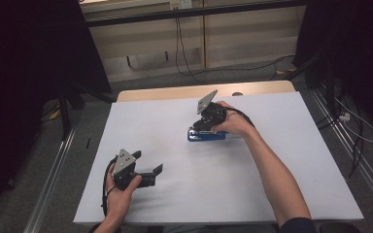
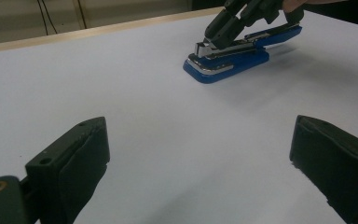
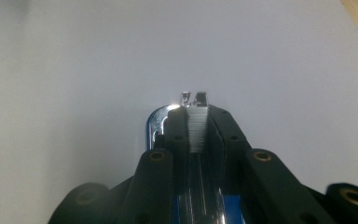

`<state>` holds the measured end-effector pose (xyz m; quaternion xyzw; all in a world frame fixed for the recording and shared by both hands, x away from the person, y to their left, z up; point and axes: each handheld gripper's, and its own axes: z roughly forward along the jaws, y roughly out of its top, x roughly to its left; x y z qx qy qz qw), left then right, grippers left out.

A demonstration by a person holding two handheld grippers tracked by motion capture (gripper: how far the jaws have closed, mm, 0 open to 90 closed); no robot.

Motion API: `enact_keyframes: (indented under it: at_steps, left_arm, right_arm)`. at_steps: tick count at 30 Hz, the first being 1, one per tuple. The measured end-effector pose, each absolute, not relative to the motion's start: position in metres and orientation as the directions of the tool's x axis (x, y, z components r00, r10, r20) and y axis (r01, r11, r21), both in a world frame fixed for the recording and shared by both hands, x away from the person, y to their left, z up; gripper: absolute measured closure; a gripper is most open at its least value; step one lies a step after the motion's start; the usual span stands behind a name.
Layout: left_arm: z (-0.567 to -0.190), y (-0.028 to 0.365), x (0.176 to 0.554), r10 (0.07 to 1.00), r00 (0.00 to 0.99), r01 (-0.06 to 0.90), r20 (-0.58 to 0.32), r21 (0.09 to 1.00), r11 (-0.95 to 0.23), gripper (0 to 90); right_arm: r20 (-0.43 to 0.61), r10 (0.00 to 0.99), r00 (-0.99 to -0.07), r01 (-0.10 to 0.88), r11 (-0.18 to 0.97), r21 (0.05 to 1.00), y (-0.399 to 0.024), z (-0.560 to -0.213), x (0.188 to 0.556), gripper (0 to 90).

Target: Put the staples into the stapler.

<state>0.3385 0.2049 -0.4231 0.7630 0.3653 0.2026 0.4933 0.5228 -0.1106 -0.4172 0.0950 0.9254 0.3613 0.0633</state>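
A blue stapler point(image 1: 209, 136) with a chrome plate lies on the white table point(image 1: 272, 174), a little right of the middle. My right gripper point(image 1: 197, 127) leans down over its front end, shut on the stapler's silver staple channel. In the right gripper view the two black jaws point(image 3: 198, 116) pinch a ribbed strip of staples point(image 3: 198, 128), with chrome point(image 3: 155, 122) showing to the left. The left gripper view shows the stapler point(image 2: 228, 60) far off with the right gripper point(image 2: 216, 41) on it. My left gripper point(image 1: 149, 161) stands open near the front left, nothing between its pads point(image 2: 86, 149).
A wooden strip point(image 1: 175, 92) runs along the table's far edge. Cables point(image 1: 184, 63) trail over the floor behind it and at the right. Dark stands and curtains flank the table on both sides. White tabletop lies bare between the two grippers.
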Motion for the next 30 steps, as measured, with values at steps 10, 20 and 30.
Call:
enact_keyframes:
  at_steps: [10, 20, 30]
  left_arm:
    - [-0.4227, 0.2048, 0.3382, 0.758, 0.65, 0.357, -0.052, 0.902, -0.244, 4.9]
    - [-0.4227, 0.2053, 0.3382, 0.756, 0.652, 0.356, -0.051, 0.901, -0.246, 4.9]
    - [-0.4224, 0.2058, 0.3383, 0.758, 0.651, 0.355, -0.047, 0.901, -0.248, 5.0]
  right_arm:
    - [-0.048, 0.211, -0.976, 0.122, 0.72, 0.683, -0.1081, -0.4171, 0.5246, 79.3]
    - [-0.039, 0.224, -0.974, 0.139, 0.722, 0.677, -0.1068, -0.418, 0.5245, 78.2]
    - [-0.035, 0.232, -0.972, 0.15, 0.729, 0.668, -0.106, -0.4207, 0.5252, 76.0]
